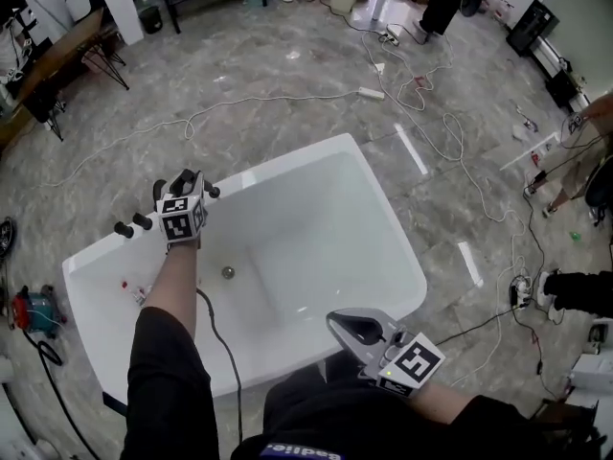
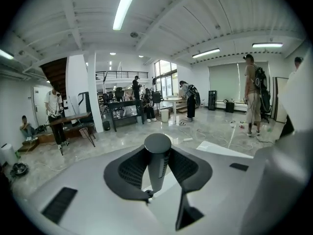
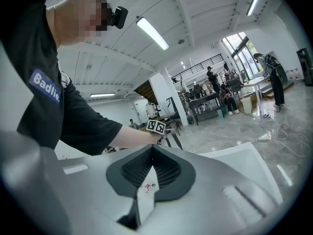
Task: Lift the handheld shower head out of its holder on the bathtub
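The right hand-held gripper (image 1: 334, 320) hangs over the near rim of the tub (image 1: 287, 164), its jaws pinched together on nothing. Its own view looks across the tub to the person's left arm. Inside the white tub are a drain (image 1: 228, 272) and a small reddish mark (image 1: 124, 284).

At the tub's left rim, just beside two black knobs (image 1: 134, 225), the left hand-held gripper (image 1: 187, 182) clamps the shower head (image 2: 157, 173). The left gripper view shows it as a dark cylinder, its long axis upright and its round flat end on top. In the head view the gripper's marker cube hides most of it.

Beyond the tub, cables (image 1: 287, 99) trail across the floor.
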